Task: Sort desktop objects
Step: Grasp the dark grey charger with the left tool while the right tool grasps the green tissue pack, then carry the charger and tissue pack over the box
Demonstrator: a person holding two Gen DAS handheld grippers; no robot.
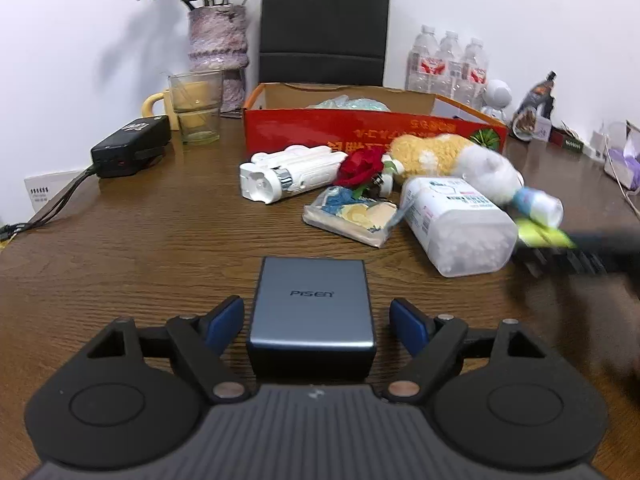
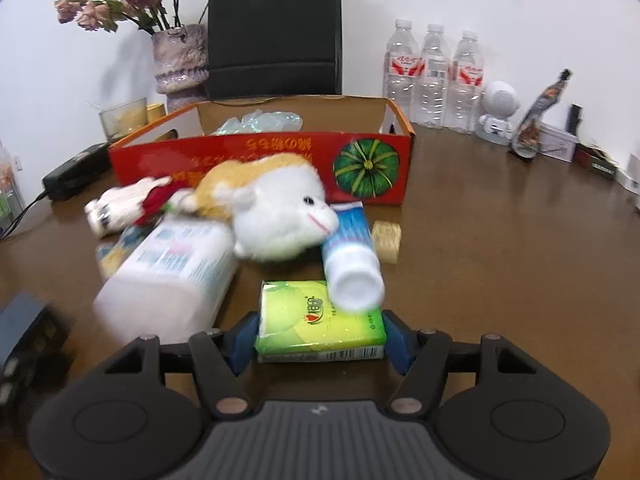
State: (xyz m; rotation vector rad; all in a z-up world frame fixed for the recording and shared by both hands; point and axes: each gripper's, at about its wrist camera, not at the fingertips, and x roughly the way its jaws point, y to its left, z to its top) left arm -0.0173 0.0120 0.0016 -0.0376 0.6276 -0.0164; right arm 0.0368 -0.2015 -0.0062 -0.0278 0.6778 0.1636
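Wood-grain surface (image 1: 160,240) — brown, faintly glossy. Charger block (image 1: 312,304): smooth satin-grey casing. Tissue pack (image 2: 316,320): glossy green plastic wrap. Plush cat (image 2: 280,216) — fuzzy cloth. Red box (image 2: 260,168): printed cardboard. Cotton-swab tub (image 1: 460,228): translucent plastic.

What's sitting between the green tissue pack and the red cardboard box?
In the right wrist view, the white-capped tube lies between them, its cap resting on the green tissue pack and its tail reaching toward the red cardboard box, beside the plush cat.
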